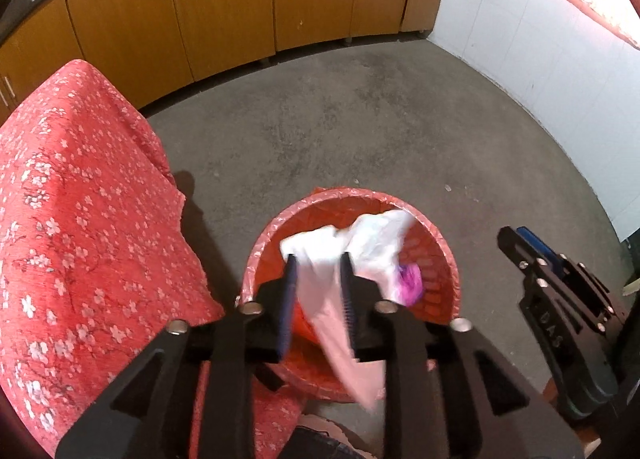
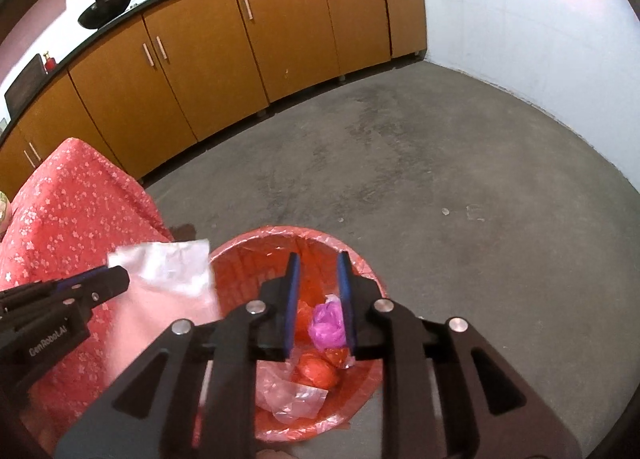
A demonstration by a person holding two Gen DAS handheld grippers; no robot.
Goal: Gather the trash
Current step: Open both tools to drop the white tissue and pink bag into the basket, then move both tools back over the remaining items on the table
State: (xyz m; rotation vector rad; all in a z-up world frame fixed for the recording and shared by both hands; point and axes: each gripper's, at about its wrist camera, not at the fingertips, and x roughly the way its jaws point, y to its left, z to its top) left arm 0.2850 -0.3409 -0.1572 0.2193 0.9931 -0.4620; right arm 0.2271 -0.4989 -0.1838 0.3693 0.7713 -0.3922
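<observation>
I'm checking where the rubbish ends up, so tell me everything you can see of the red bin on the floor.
The red bin is a round, upright basket with latticed plastic walls, lined with a thin red bag folded over its rim. It stands on the grey concrete floor beside the red floral cloth. Inside lie a crumpled purple bag, red bags and clear film. A white sheet hangs over its mouth between the left gripper fingers.

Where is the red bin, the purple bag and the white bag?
Red bin (image 2: 362, 259): right wrist view, far rim.
Purple bag (image 2: 326, 325): right wrist view, its crumpled middle.
White bag (image 1: 376, 243): left wrist view, upper part.
</observation>
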